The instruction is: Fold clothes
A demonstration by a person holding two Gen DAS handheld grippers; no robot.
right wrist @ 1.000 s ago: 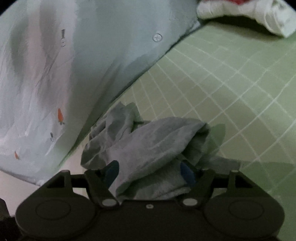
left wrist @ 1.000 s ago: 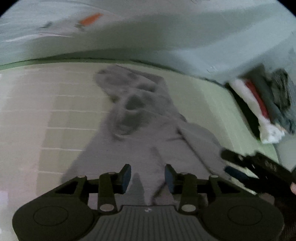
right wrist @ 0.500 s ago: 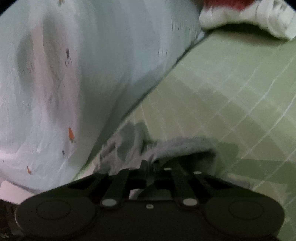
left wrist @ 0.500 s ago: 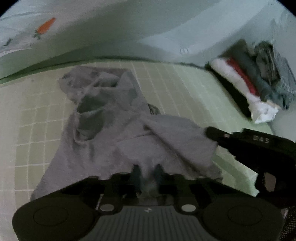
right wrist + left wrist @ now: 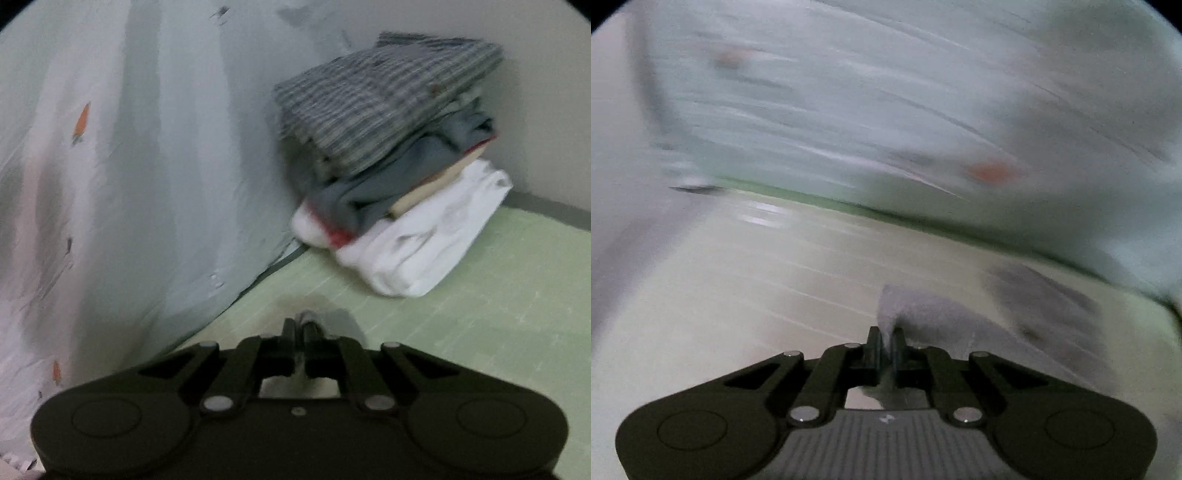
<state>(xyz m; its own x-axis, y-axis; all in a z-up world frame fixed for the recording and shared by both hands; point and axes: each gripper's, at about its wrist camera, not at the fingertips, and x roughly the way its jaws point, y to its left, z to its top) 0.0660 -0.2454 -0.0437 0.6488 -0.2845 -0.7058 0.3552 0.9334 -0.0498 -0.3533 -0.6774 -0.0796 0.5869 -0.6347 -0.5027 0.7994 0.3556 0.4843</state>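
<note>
Two grippers appear, one per wrist view, each with its jaws drawn together on grey cloth. From the left wrist the scene is heavily smeared: a pale sheet (image 5: 886, 110) with blurred orange marks fills the upper half, and a light green mat (image 5: 738, 295) with faint grid lines runs below it. The left gripper (image 5: 885, 339) pinches a fold of the grey garment (image 5: 934, 317); a tuft rises just above the fingertips, and the rest trails off to the right over the mat as a darker, streaked patch whose shape cannot be made out. From the right wrist, the sheet (image 5: 129, 166), printed with small orange carrots, stands as a wall along the left and meets the mat (image 5: 480, 314) in a diagonal line. The right gripper (image 5: 300, 328) has its jaws nearly touching, with a thin edge of the garment (image 5: 306, 316) showing between and just beyond the tips; most of the cloth is hidden under the gripper body. Farther right, in the corner against the sheet and a plain wall, a stack (image 5: 399, 166) of folded clothes sits on the mat, well apart from the gripper: a striped piece on top, grey ones beneath, a red edge, and a white roll at the bottom.
</note>
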